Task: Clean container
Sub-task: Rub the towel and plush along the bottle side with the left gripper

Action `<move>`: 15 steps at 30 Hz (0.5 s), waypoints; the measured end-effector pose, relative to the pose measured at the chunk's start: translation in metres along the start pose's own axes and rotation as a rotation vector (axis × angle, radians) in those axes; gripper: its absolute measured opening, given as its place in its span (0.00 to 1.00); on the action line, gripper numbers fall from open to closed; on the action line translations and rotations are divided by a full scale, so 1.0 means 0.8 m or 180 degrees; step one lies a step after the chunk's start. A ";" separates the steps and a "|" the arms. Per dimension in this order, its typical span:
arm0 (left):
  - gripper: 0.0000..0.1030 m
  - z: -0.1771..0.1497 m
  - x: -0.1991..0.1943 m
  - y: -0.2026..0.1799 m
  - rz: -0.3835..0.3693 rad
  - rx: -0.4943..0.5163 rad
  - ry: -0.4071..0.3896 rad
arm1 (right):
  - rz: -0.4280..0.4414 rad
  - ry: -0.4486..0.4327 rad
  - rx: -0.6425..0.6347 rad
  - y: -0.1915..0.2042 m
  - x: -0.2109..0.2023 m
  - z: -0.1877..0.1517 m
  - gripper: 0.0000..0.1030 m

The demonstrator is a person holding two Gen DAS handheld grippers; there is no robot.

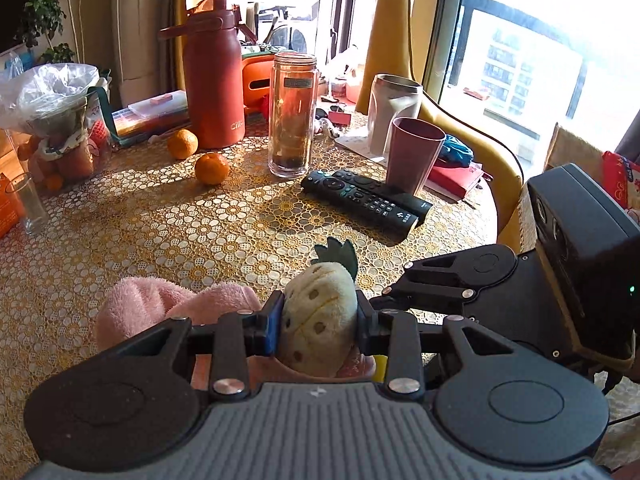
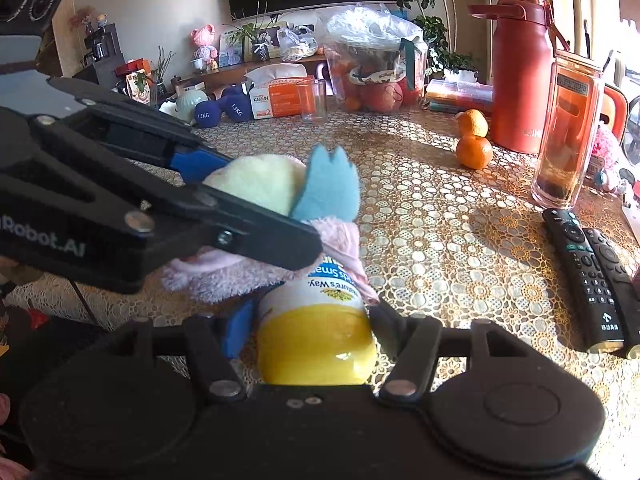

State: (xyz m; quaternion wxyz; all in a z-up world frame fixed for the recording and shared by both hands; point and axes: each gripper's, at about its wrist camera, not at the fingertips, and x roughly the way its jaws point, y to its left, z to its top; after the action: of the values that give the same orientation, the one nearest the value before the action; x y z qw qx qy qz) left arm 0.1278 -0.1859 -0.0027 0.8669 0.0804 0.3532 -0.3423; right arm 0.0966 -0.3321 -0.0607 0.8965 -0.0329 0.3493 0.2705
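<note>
A cream plush strawberry-shaped scrubber with a green felt top (image 1: 320, 316) is clamped between the fingers of the left gripper (image 1: 318, 326), pressed on a fluffy pink cloth (image 2: 224, 272). A white-labelled, yellow-capped plastic bottle (image 2: 316, 332) is gripped by the right gripper (image 2: 314, 340), just beneath the cloth, over the gold lace-patterned tablecloth (image 2: 440, 240).

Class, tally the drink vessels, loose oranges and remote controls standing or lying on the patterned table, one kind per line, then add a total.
Flask: 1, the red flask
Glass vessels: 2, the tall clear bottle and the small empty glass
Cups: 2, the pink cup and the steel cup
Loose oranges: 2
Remote controls: 2
Total: 9
</note>
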 end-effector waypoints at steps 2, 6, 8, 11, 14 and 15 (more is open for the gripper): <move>0.33 0.001 0.004 0.011 0.0054 -0.0075 0.0000 | -0.0004 0.0004 -0.0018 0.001 0.000 0.000 0.60; 0.33 -0.003 0.010 0.032 0.0192 -0.0178 0.0046 | 0.0005 -0.0002 -0.0024 0.001 -0.001 0.000 0.60; 0.33 -0.003 0.011 0.042 0.0191 -0.0249 0.0035 | 0.0012 -0.0007 -0.0011 0.000 -0.001 -0.001 0.60; 0.34 -0.002 0.012 0.046 0.0313 -0.0195 0.0006 | 0.0025 -0.0007 0.0012 -0.001 -0.002 -0.001 0.60; 0.34 -0.001 0.012 0.054 0.0467 -0.0206 0.0005 | 0.0023 -0.0002 0.0010 -0.001 -0.002 0.000 0.60; 0.34 -0.002 0.014 0.057 0.0546 -0.0195 0.0033 | 0.0022 -0.0002 0.0008 -0.001 -0.002 0.000 0.60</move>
State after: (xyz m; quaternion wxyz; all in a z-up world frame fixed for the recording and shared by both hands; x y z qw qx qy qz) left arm 0.1622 -0.1568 -0.0159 0.8933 0.0856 0.3599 -0.2554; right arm 0.0960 -0.3338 -0.0602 0.8957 -0.0305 0.3494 0.2732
